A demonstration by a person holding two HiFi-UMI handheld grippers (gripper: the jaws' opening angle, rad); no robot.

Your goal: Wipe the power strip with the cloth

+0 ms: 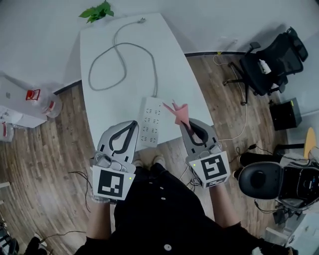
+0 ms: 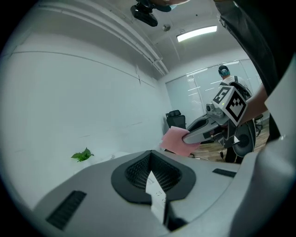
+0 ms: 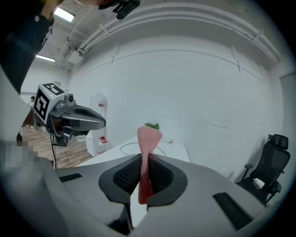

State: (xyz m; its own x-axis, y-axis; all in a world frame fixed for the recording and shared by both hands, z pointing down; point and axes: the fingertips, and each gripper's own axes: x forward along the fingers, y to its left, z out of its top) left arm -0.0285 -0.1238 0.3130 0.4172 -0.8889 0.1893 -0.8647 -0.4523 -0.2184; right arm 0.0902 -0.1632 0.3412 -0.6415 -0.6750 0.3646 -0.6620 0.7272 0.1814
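Note:
A white power strip (image 1: pixel 149 122) lies near the front end of the white table (image 1: pixel 99 50). Its grey cable (image 1: pixel 119 55) loops toward the far end. My right gripper (image 1: pixel 188 124) is shut on a pink cloth (image 1: pixel 178 112), held in the air just right of the strip. In the right gripper view the cloth (image 3: pixel 148 139) stands up from between the jaws of the right gripper (image 3: pixel 144 159). My left gripper (image 1: pixel 133 123) hovers at the strip's left edge, shut with nothing held. In the left gripper view a sliver of the strip (image 2: pixel 155 190) shows past the left gripper (image 2: pixel 150 159).
A small green plant (image 1: pixel 97 11) sits at the table's far end. A water bottle (image 1: pixel 42 102) stands on the wooden floor to the left. A black office chair (image 1: pixel 271 57) and a round black stool (image 1: pixel 259 180) are on the right.

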